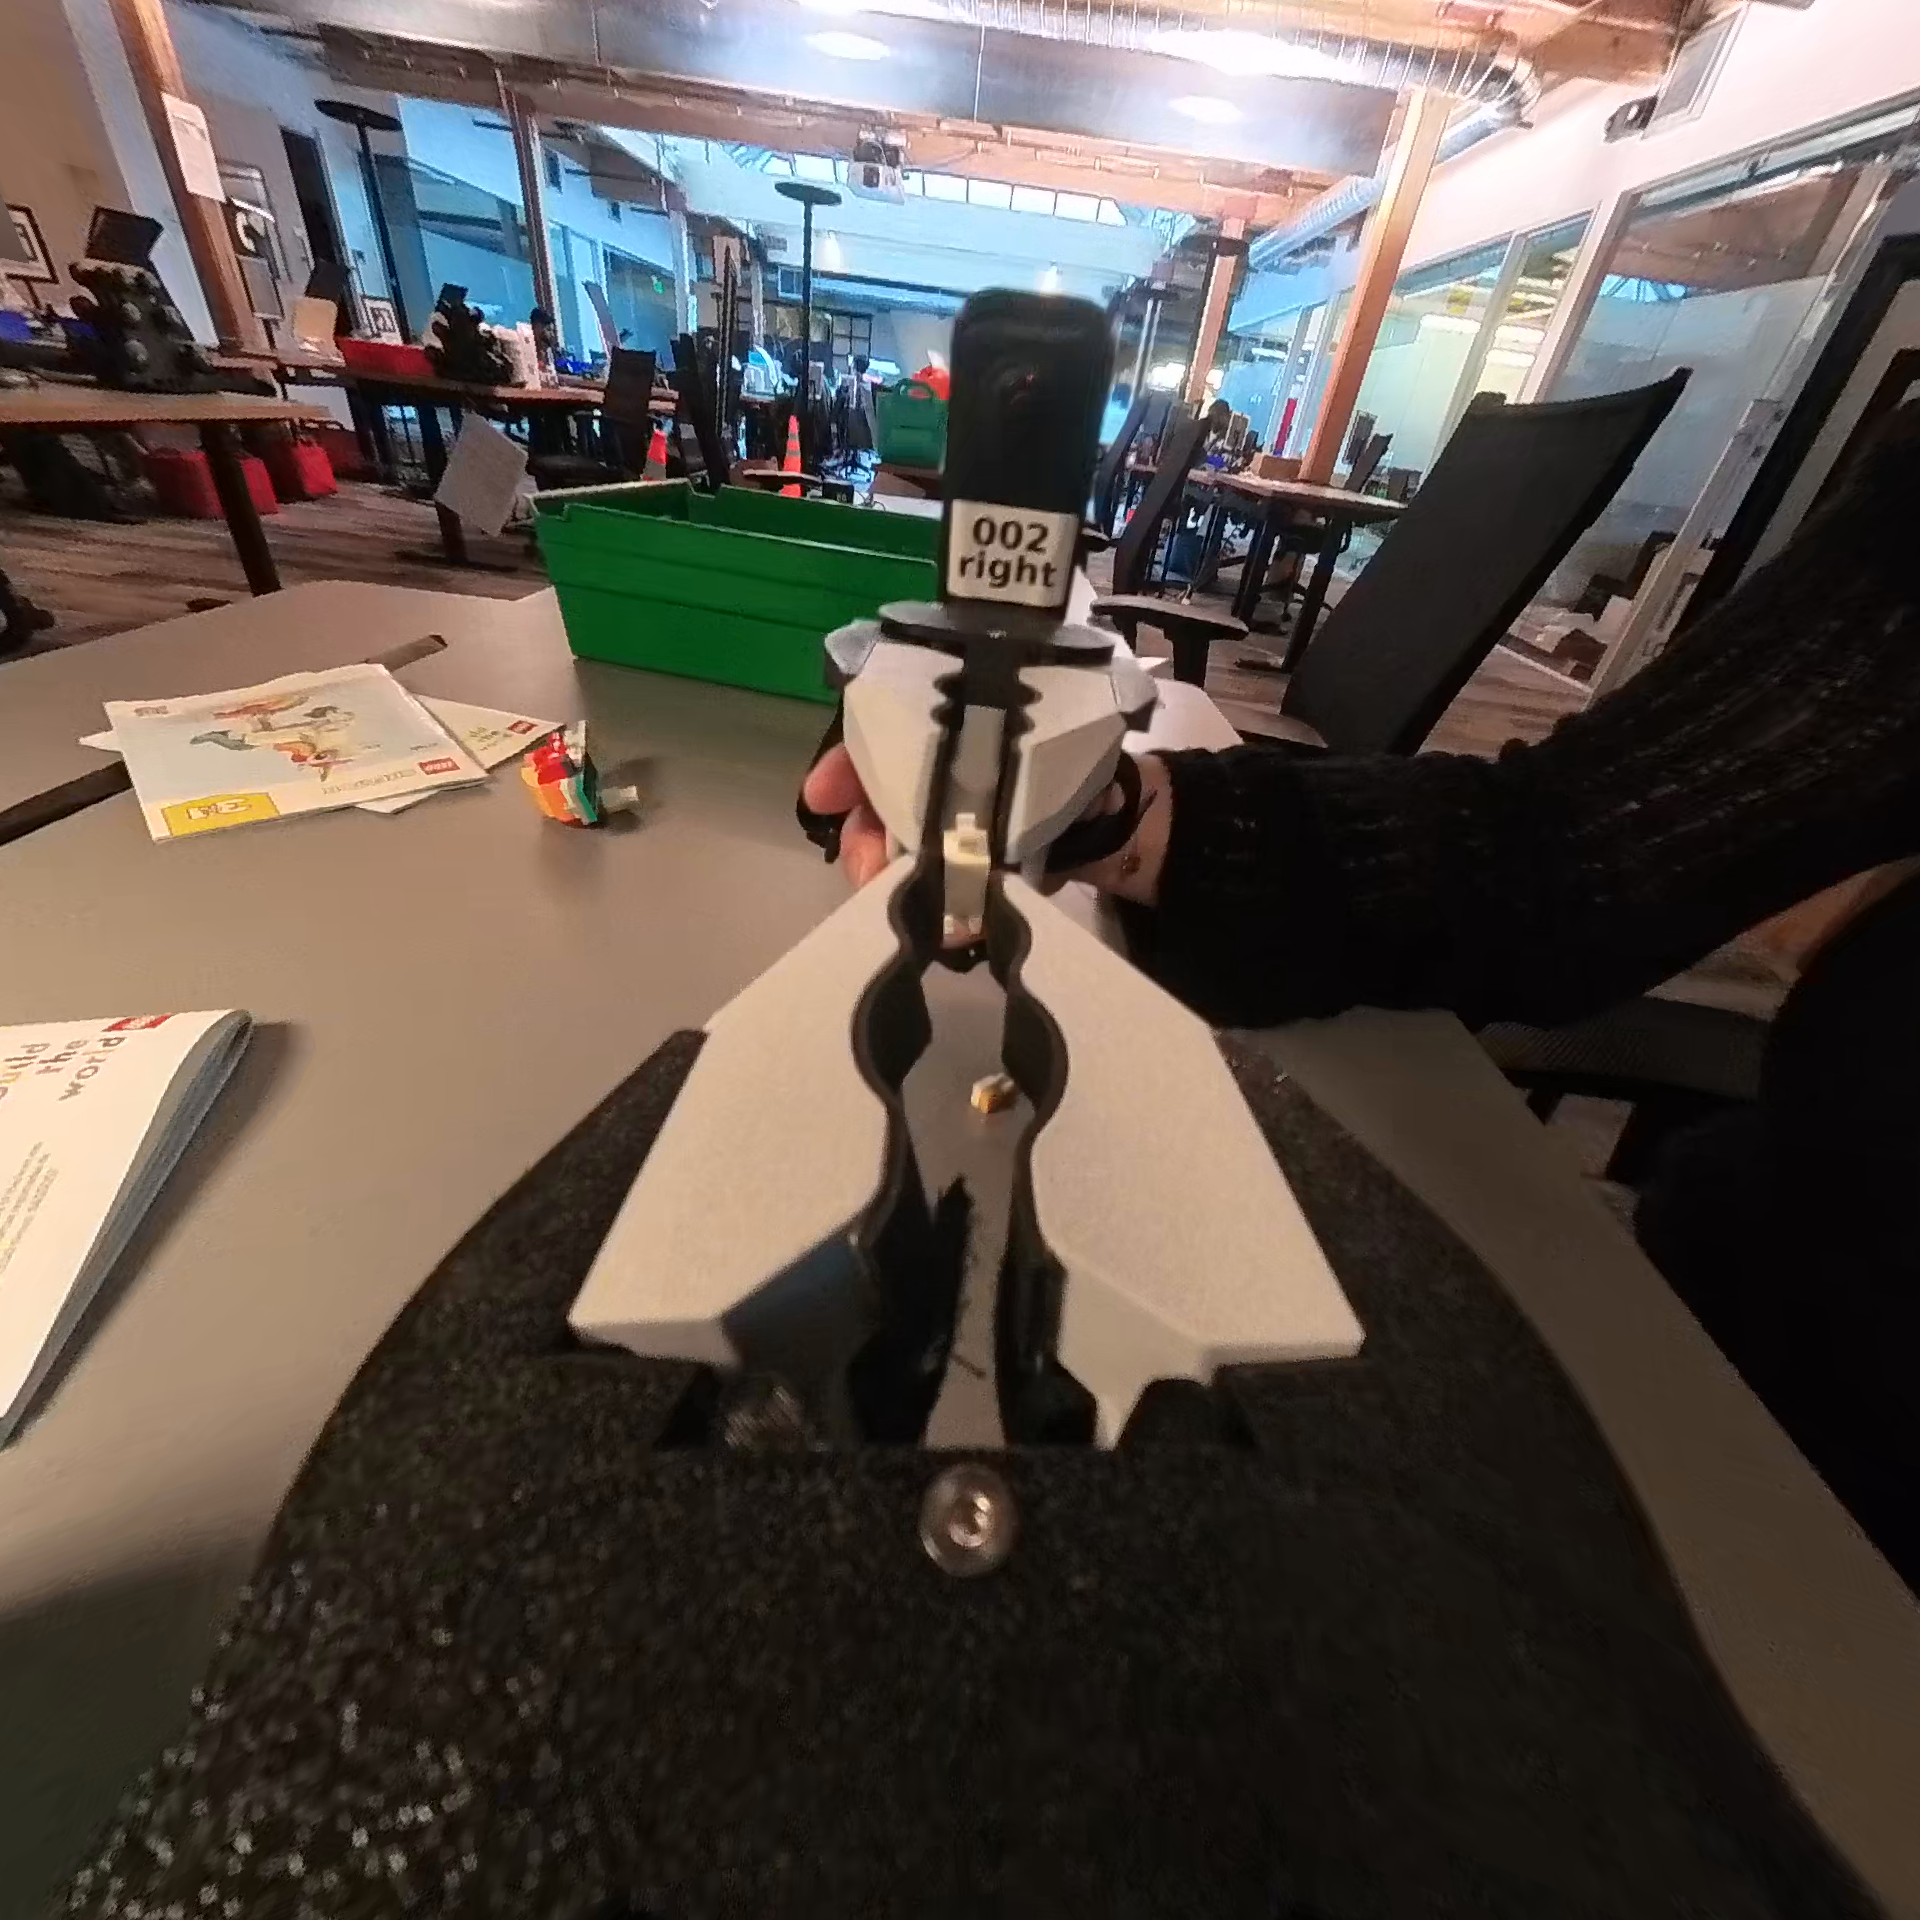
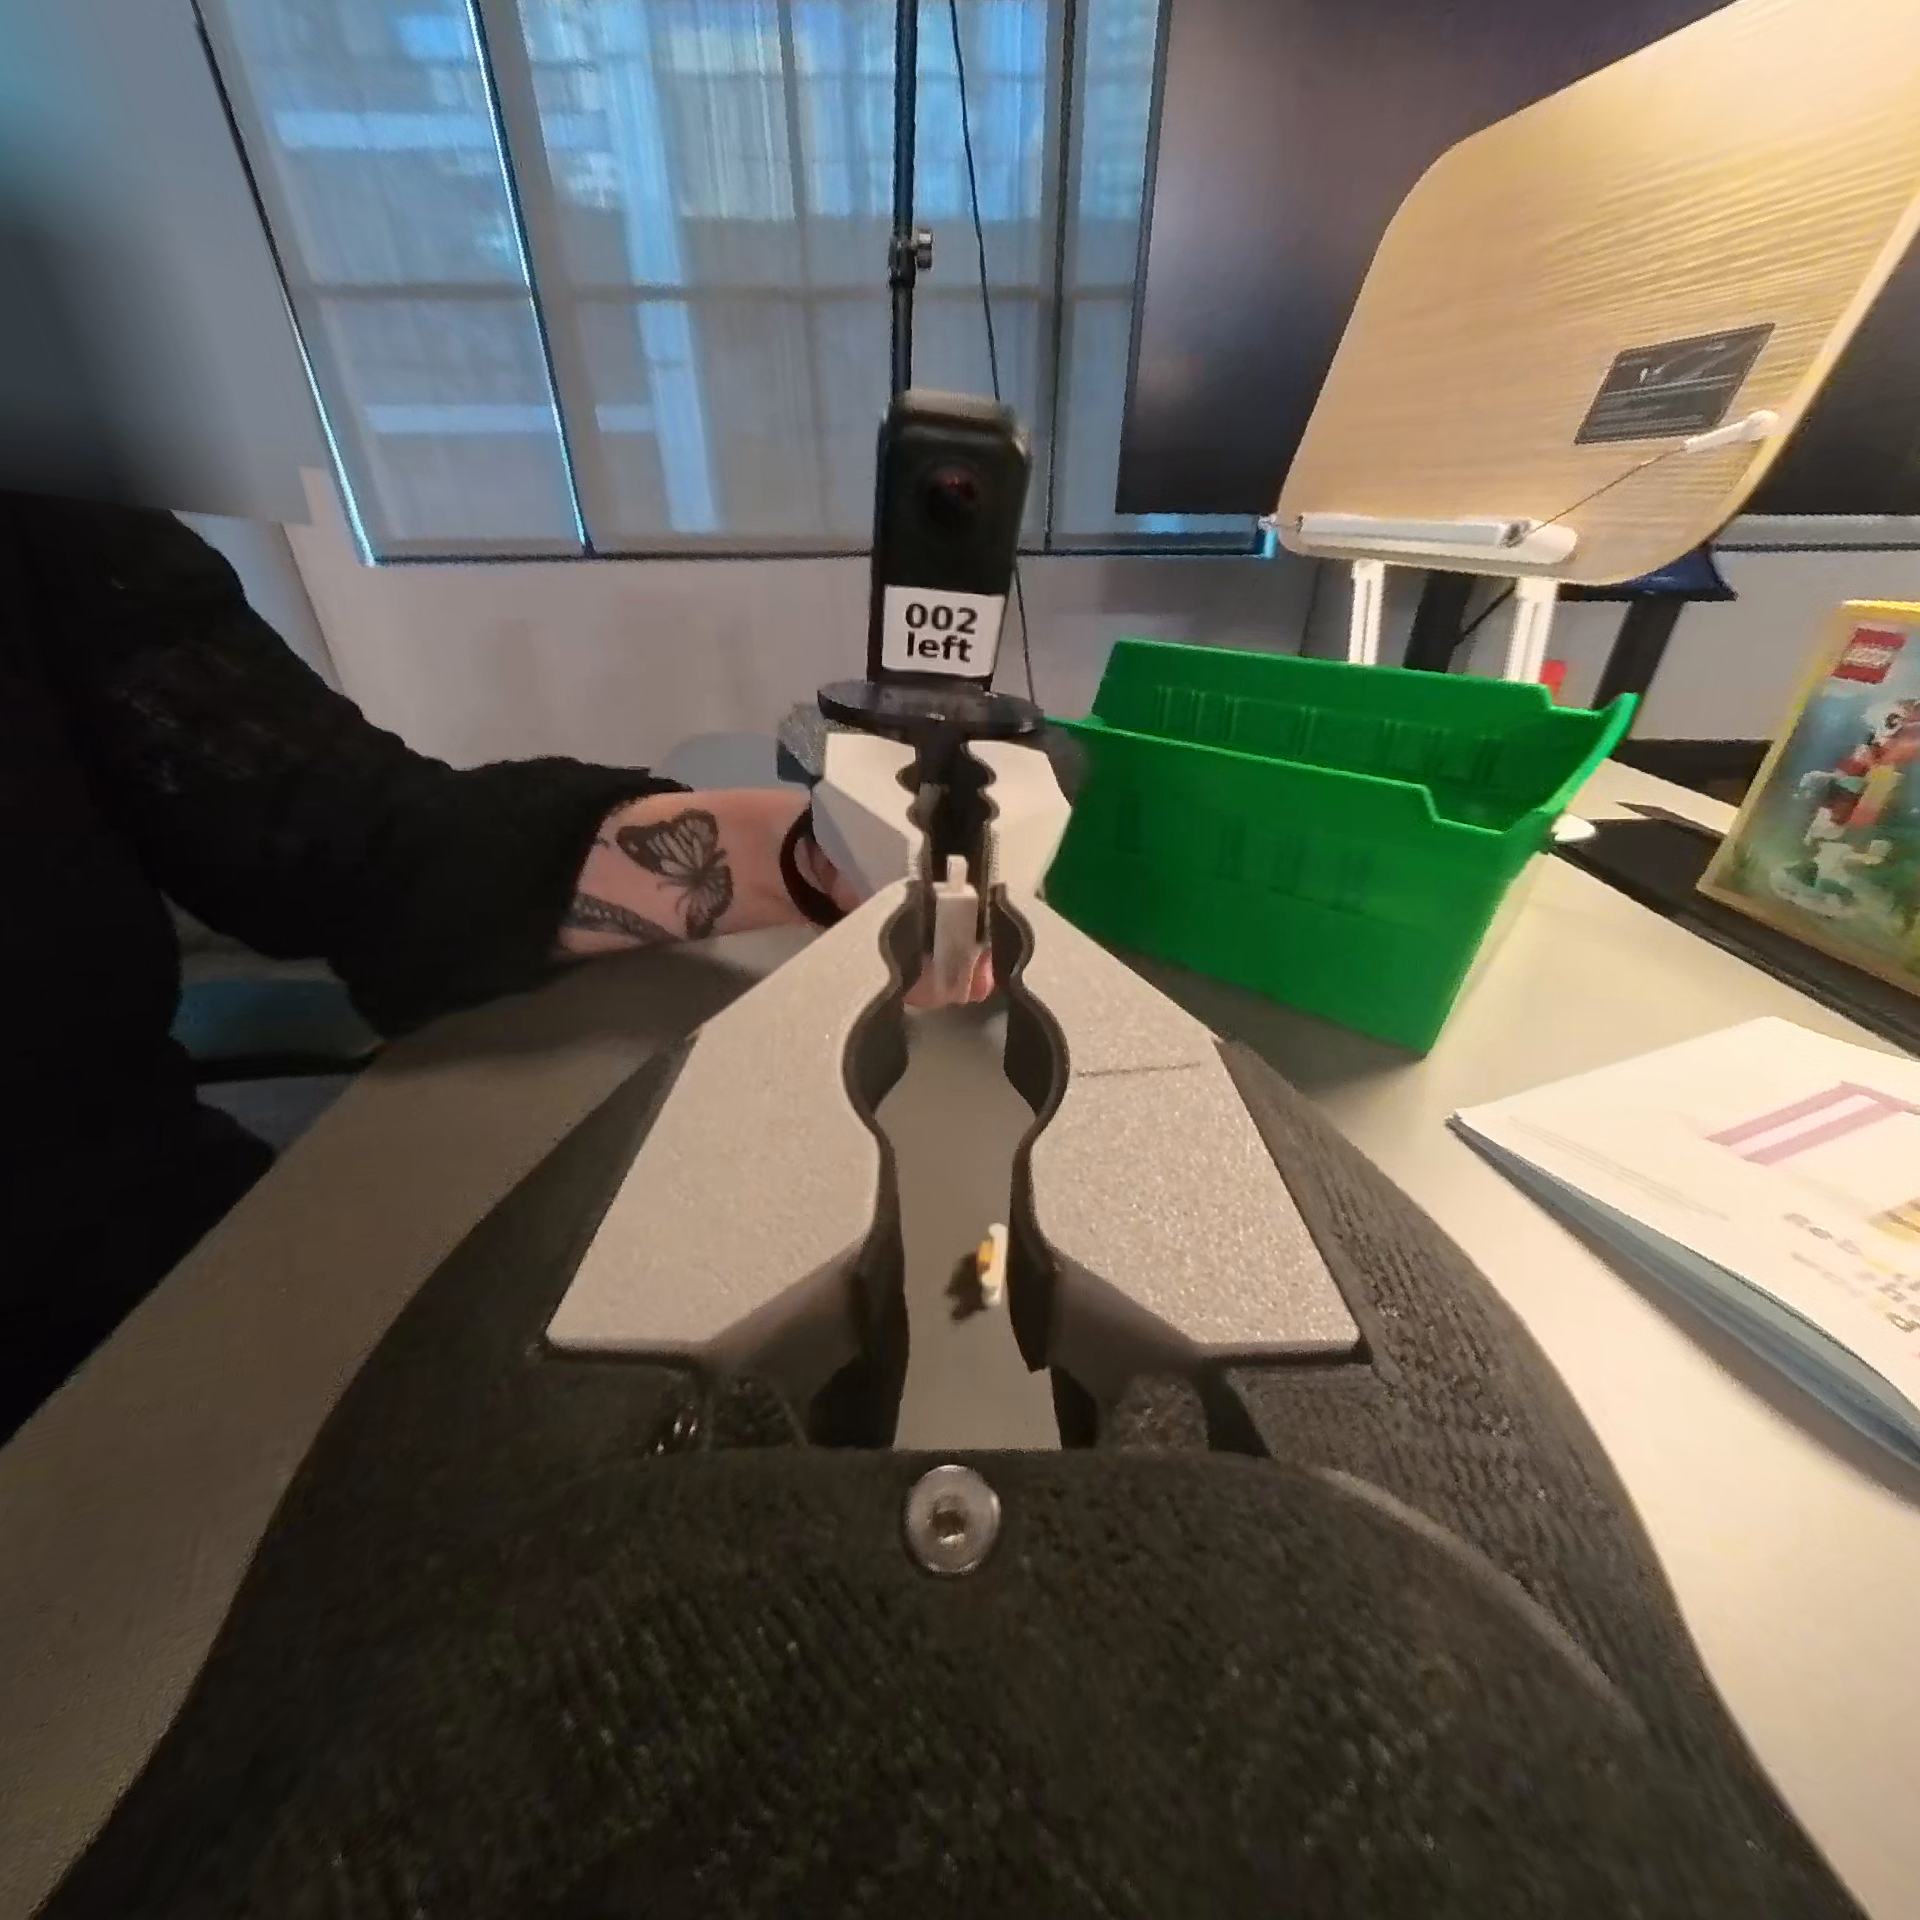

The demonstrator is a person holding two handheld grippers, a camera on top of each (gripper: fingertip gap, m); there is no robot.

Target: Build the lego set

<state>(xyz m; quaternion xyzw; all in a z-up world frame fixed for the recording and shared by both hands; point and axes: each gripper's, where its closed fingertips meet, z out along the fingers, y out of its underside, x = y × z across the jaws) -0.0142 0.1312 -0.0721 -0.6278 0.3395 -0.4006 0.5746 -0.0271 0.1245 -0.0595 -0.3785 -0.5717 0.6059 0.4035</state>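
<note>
My two grippers face each other tip to tip above the grey table (image 1: 416,987). A small white brick piece (image 1: 966,868) stands upright between both pairs of fingertips; it also shows in the right wrist view (image 2: 956,925). My left gripper (image 1: 951,899) is shut on its lower part. My right gripper (image 2: 954,920) comes from the opposite side, and its black fingers (image 1: 943,790) close on the piece's sides. A tiny tan and white piece (image 1: 992,1093) lies on the table under the grippers, also in the right wrist view (image 2: 985,1262).
A green bin (image 1: 727,603) stands behind the grippers (image 2: 1299,862). A small colourful brick build (image 1: 561,779) and booklets (image 1: 291,758) lie to the left. An open booklet (image 2: 1714,1195), a picture box (image 2: 1839,790) and a tilted wooden board (image 2: 1610,260) are nearby. A black chair (image 1: 1455,582) stands beyond the table. Less than 4 cm separates the two grippers' tips. From either gripper's tips it is about 30 cm to the small colourful brick build (image 1: 561,779).
</note>
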